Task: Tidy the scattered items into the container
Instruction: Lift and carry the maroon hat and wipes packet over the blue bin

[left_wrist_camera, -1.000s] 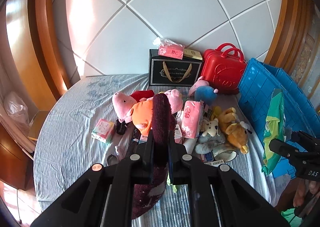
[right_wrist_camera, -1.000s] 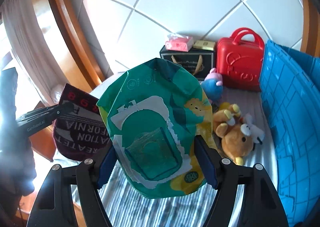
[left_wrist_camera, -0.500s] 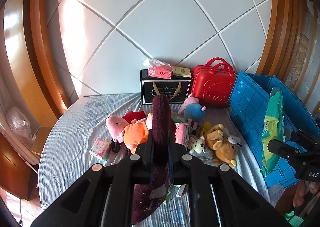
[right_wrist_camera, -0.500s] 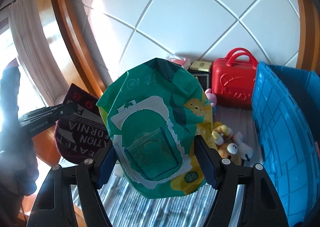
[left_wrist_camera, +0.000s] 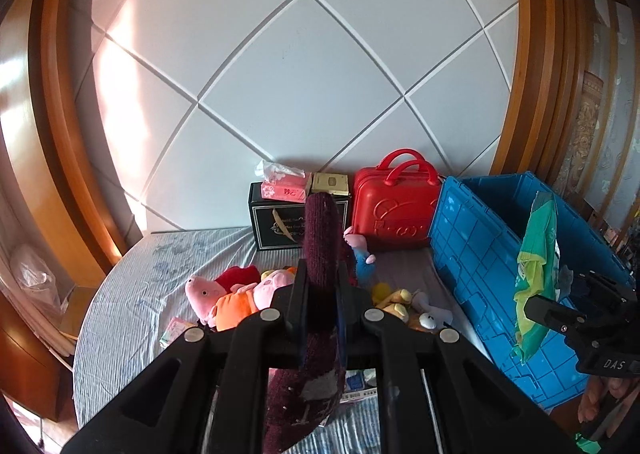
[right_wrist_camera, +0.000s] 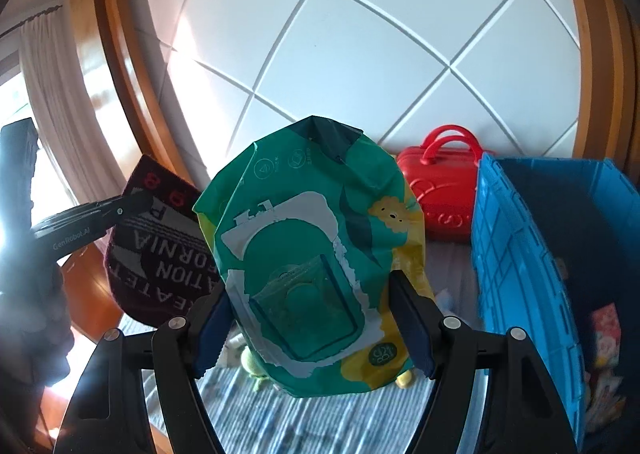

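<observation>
My left gripper [left_wrist_camera: 322, 286] is shut on a dark maroon knitted hat [left_wrist_camera: 320, 246], held high above the bed; the hat also shows in the right wrist view [right_wrist_camera: 160, 254] with white lettering. My right gripper [right_wrist_camera: 312, 318] is shut on a green wet-wipes pack [right_wrist_camera: 316, 262], held in the air just left of the blue crate [right_wrist_camera: 516, 266]. In the left wrist view the pack [left_wrist_camera: 536, 274] hangs in front of the crate's near wall [left_wrist_camera: 472, 254]. A few items lie inside the crate.
Plush toys lie on the striped bed: a pink pig [left_wrist_camera: 224, 294], a blue one [left_wrist_camera: 362, 258], yellow ones [left_wrist_camera: 394, 298]. A red case [left_wrist_camera: 394, 210], a black box [left_wrist_camera: 276, 222] and a pink tissue pack [left_wrist_camera: 284, 184] stand by the white headboard.
Both grippers have risen with their loads, so the bed and toys look farther below. The right gripper has moved toward the crate, whose inside now shows.
</observation>
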Demonstrator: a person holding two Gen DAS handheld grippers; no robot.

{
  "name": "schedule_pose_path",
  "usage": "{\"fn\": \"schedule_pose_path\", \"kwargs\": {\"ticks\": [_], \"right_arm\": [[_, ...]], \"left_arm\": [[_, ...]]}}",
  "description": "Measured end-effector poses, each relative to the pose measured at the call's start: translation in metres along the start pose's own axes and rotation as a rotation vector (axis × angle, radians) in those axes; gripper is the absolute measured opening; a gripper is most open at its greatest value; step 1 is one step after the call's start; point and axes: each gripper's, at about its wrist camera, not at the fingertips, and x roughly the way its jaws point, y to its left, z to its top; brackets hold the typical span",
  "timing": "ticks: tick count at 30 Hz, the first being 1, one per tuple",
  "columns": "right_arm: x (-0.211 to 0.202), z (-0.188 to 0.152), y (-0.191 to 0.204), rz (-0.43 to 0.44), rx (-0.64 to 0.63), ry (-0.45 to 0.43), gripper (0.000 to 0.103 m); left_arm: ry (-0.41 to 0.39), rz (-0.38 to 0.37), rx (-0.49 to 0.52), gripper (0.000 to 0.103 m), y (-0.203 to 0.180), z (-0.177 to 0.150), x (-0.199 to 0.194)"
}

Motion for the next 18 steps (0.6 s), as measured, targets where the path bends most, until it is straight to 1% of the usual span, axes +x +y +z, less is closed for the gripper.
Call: {"fn": "schedule_pose_path", "kwargs": {"ticks": [7, 18], "right_arm": [[-0.021, 0.014, -0.030, -0.002, -0.006, -0.029, 0.073], [-0.053, 0.027, -0.084, -0.004, 0.006, -0.075, 0.073]], "left_arm": [[-0.036, -0.022, 0.020, 0.011, -0.046, 0.027, 0.001], [-0.081, -0.066, 0.056, 0.011, -0.126, 0.057, -0.001]]}}
